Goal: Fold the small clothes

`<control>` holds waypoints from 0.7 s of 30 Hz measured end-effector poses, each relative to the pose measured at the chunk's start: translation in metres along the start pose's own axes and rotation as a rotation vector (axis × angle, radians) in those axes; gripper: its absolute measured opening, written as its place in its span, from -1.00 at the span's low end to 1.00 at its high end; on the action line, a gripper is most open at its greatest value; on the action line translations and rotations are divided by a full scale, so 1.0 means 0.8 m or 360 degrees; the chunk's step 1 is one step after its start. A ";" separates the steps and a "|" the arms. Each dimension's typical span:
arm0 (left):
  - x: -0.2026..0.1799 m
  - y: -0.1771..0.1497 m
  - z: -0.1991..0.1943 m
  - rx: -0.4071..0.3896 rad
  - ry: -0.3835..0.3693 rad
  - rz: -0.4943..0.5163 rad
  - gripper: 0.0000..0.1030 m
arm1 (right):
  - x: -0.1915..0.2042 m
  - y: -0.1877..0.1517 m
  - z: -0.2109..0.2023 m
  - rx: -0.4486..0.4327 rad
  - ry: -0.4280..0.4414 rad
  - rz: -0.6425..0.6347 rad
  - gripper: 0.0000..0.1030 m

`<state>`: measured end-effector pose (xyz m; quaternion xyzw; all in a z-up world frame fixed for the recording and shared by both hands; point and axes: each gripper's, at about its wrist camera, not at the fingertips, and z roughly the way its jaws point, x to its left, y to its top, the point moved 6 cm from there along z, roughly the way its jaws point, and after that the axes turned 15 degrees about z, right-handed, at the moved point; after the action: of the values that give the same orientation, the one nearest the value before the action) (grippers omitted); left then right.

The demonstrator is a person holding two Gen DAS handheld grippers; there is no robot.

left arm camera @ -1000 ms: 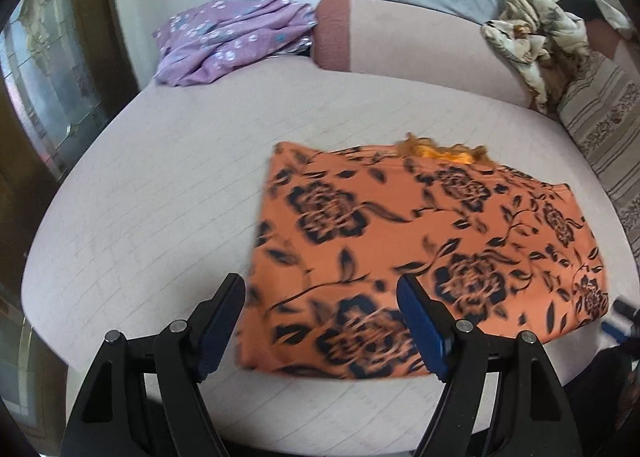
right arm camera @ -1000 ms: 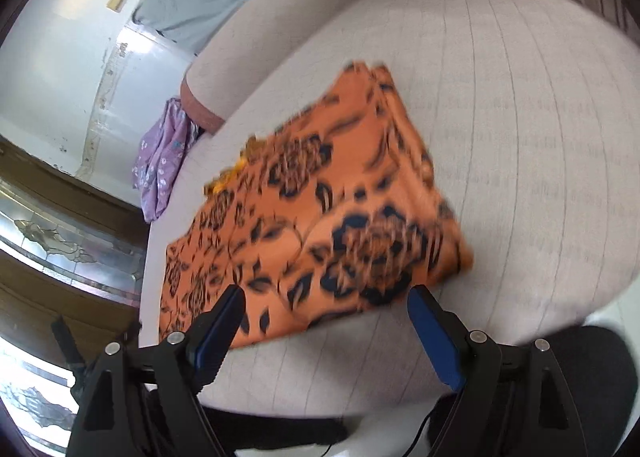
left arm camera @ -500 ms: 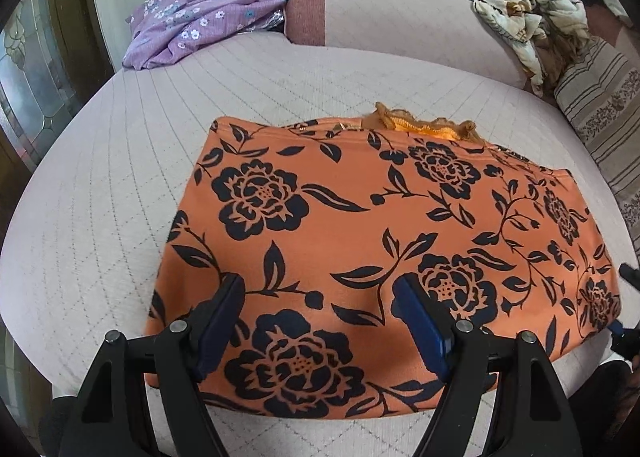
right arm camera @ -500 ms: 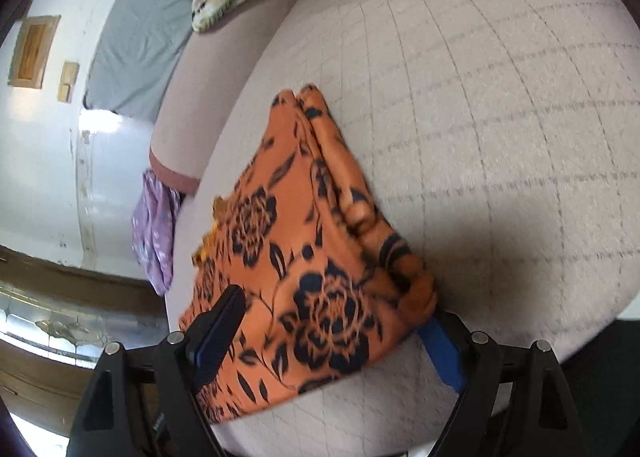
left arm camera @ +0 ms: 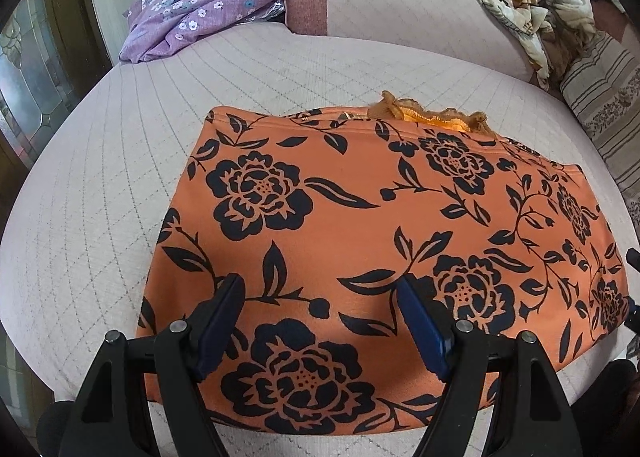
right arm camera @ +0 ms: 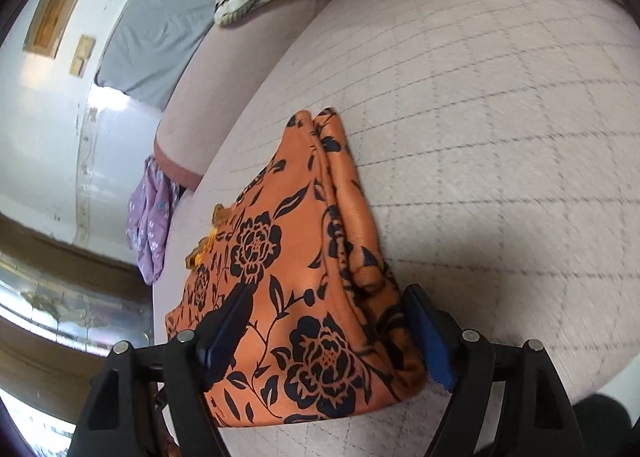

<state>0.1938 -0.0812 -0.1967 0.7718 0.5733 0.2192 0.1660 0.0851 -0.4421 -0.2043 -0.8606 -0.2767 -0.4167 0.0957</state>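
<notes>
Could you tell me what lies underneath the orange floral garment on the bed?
A ruffled orange trim pokes out from under the orange floral garment at its far edge. The quilted bed cover supports it. Anything else beneath is hidden.

Soft even daylight, strong fisheye bending and dark corners, slight motion blur across the right wrist view.

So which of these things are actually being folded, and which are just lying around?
In the job: orange flowered garment, left gripper, right gripper, its jaws closing around the garment's corner.
Lying about: purple flowered cloth, crumpled beige cloth, striped cushion.
</notes>
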 end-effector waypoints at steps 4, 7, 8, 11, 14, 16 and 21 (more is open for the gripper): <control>0.001 -0.001 0.005 0.0016 0.0004 0.0001 0.53 | 0.013 -0.004 0.009 0.0054 -0.0024 -0.0176 0.52; 0.001 -0.003 0.008 0.0032 -0.0001 -0.0007 0.53 | 0.007 0.000 0.016 0.0068 -0.0093 -0.0221 0.28; 0.001 -0.003 0.007 0.0028 -0.0001 -0.0007 0.53 | 0.005 0.003 0.015 0.0068 -0.0084 -0.0205 0.28; -0.002 0.000 0.004 0.0020 -0.0006 0.0005 0.53 | 0.007 0.009 0.014 0.0075 -0.0060 -0.0192 0.32; -0.006 0.004 0.005 0.0012 -0.0011 0.0018 0.53 | 0.009 0.012 0.024 0.0103 -0.0078 -0.0223 0.32; -0.008 0.004 0.011 0.0034 -0.0012 0.0031 0.53 | 0.014 0.010 0.029 0.0118 -0.0102 -0.0310 0.02; -0.008 0.000 0.019 0.0035 -0.0020 0.0031 0.55 | 0.029 0.005 0.025 0.0108 -0.0176 -0.0384 -0.54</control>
<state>0.2003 -0.0875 -0.2101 0.7806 0.5670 0.2097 0.1590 0.1118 -0.4281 -0.1990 -0.8391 -0.3970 -0.3674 0.0586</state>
